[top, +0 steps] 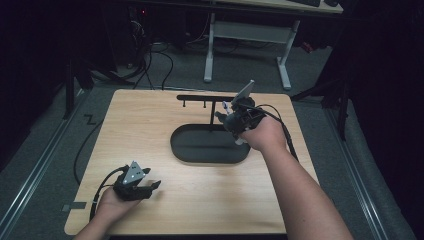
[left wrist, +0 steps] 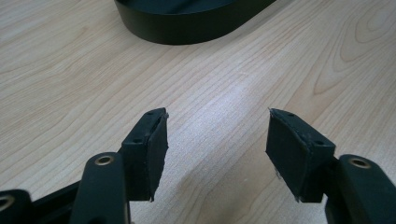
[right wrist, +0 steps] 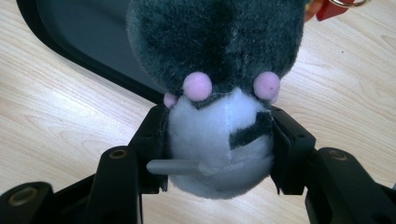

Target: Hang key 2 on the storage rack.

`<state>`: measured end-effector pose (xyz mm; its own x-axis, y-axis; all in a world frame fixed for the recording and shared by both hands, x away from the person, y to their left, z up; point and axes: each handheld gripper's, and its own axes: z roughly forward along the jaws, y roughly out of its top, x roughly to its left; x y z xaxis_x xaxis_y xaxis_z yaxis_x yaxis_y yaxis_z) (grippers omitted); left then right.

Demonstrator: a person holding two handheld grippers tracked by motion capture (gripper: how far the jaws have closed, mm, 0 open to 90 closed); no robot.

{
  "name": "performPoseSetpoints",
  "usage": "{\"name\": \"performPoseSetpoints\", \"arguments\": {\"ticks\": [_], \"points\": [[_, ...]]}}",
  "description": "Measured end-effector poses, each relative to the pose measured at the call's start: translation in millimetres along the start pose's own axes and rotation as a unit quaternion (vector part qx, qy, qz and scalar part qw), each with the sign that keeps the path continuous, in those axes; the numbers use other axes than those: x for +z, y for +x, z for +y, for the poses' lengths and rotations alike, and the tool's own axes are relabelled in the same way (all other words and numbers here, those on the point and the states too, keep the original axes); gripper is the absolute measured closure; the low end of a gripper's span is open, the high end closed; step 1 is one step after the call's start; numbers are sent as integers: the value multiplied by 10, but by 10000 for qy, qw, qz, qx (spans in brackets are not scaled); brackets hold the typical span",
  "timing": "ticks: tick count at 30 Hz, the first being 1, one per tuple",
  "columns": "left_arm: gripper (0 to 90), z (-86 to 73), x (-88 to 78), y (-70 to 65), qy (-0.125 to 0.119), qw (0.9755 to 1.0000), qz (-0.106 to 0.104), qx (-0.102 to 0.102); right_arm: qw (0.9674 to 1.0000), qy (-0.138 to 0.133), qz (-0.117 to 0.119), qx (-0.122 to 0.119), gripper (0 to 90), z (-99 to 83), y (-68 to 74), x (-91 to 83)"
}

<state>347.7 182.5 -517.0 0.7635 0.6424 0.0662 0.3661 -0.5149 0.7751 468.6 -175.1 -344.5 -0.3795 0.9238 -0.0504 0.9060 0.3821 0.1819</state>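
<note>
Plush toy [right wrist: 219, 116], grey and white, clamped in my right gripper [top: 233, 121] over the black oval tray [top: 182, 150]. Left gripper [left wrist: 215, 149] idle, jaws apart. Next: probably hang it on the rack [top: 205, 97].

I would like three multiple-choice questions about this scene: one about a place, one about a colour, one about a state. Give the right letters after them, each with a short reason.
1. Where is the black oval tray?
A. near the middle of the wooden table
B. on the floor
C. in the left gripper

2. What colour are the small round spots on the plush toy?
A. green
B. pink
C. yellow

3. What is the state of the right gripper?
A. wide open, with nothing in it
B. closed on the plush toy
C. closed on the tray's rim

Answers:
1 A: the high view shows the tray mid-table.
2 B: the right gripper view shows pink spots on grey and white fur.
3 B: both pads press the toy's white part.
</note>
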Motion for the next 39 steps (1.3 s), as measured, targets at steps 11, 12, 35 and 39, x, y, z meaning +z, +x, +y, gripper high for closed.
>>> {"name": "performPoseSetpoints", "arguments": {"ticks": [11,12,35,39], "points": [[387,-4,6,-10,7,10000,12,27,9999,29,96,-11,471,35,92,299],[387,-3,7,-12,17,10000,1,34,10000,25,94,-8,471,40,95,314],[388,-7,8,-11,-27,10000,-4,0,9992,-295,215,135,273,159,119,556],[387,-1,8,-15,12,10000,-31,31,9986,-424,266,174,269,72,96,495]]}}
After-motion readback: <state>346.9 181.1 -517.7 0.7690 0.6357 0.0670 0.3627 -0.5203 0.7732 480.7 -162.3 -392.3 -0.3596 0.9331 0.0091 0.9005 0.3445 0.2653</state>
